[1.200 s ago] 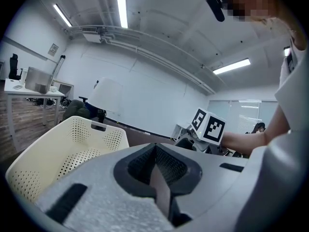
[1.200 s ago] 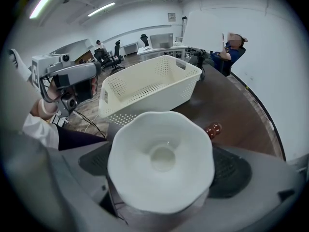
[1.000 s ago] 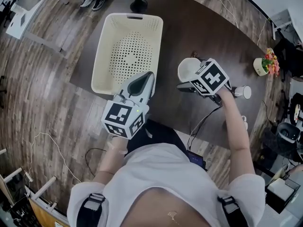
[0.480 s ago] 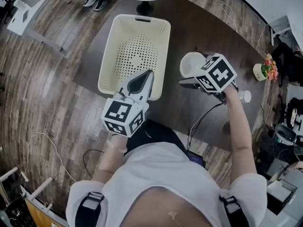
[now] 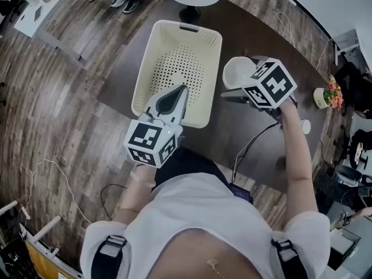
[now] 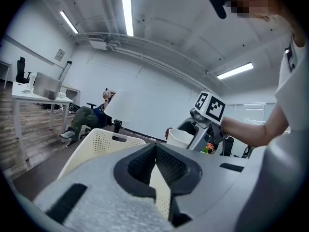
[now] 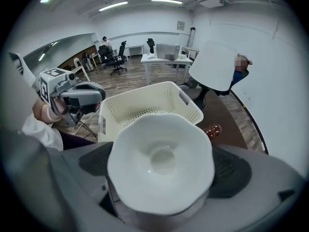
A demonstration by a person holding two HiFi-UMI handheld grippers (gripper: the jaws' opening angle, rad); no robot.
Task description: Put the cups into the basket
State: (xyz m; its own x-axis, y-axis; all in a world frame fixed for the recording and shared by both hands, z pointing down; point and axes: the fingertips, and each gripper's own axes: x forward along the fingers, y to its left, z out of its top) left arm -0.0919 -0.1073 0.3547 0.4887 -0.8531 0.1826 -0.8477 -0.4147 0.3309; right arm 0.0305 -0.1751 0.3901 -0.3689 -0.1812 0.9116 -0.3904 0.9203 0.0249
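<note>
From the head view: held a white cup [image 5: 236, 73] in the right gripper [image 5: 240, 81], up over the dark desk [image 5: 256, 28], outside the cream basket [image 5: 149, 68] and just beside its right wall. Held the left gripper [image 5: 183, 93] low in the middle, tips over the basket's near rim as seen from above. Saw the basket standing on the desk, long side running away from the body, and flowers [image 5: 332, 87] in a small pot [image 5: 319, 98] near the desk's right edge, well apart from the cup. From the left gripper view: found the jaws pressed together at the tips, gripping nothing. Saw past them the basket's perforated wall [image 6: 99, 141], and to its right the cup [image 6: 178, 138] in the other gripper. From the right gripper view: found the jaws clamped on the cup's [image 7: 161, 161] sides, its wavy-rimmed mouth turned to the camera. Saw the basket [image 7: 186, 111] just beyond the cup, and the left gripper [image 7: 99, 94] off to the left of the basket.
</note>
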